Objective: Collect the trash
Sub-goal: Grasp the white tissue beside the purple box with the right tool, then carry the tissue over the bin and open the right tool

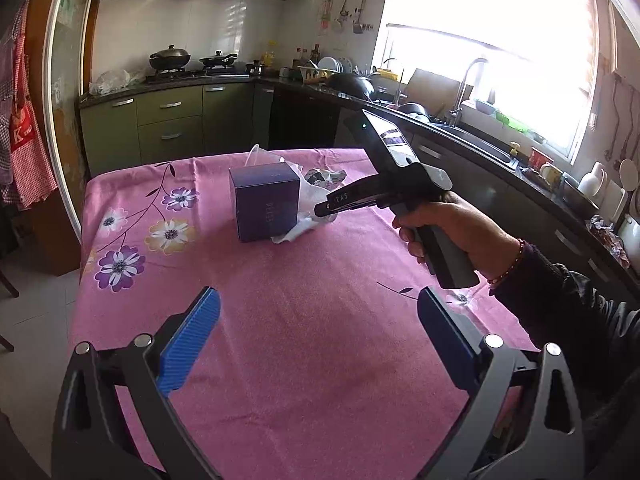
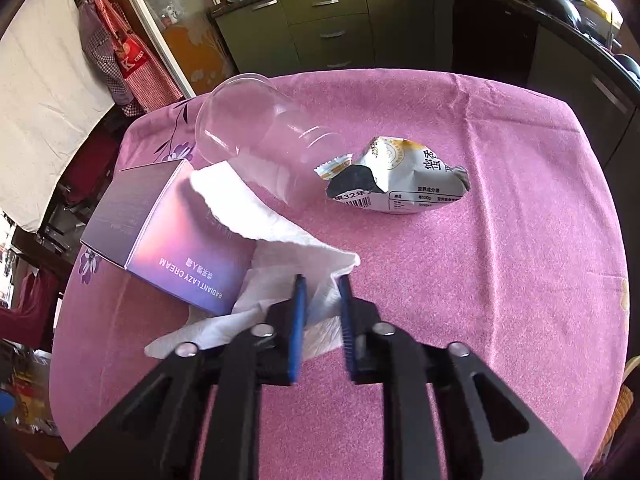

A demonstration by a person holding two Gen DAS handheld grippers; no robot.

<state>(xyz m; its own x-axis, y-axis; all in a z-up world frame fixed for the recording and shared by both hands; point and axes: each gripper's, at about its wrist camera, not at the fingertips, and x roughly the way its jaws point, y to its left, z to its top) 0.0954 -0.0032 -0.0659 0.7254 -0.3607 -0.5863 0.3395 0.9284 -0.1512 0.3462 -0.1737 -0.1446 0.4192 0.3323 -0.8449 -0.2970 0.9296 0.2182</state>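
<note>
Tissue (image 2: 280,248) btwn purple box (image 2: 180,240) & clear cup (image 2: 260,140), wrapper (image 2: 400,184) beyond.

Daylight from window (image 1: 492,52), blown out white. Strong fisheye bending, dark vignette at corners. Cabinets (image 1: 168,120) dim by contrast. Tablecloth (image 2: 480,280) evenly lit, soft shadows. Sheen on cup (image 2: 256,140). Focus sharp, slight edge softness.

Soft cloth, shiny plastic, crinkly paper

The pink tablecloth (image 2: 460,280) looks fuzzy and matt — the cup (image 2: 256,140) is clear, smooth plastic. The tissue (image 2: 280,248) is soft white paper, the purple box (image 2: 188,240) smooth card, the snack bag (image 2: 400,176) crinkled — shiny.
</note>
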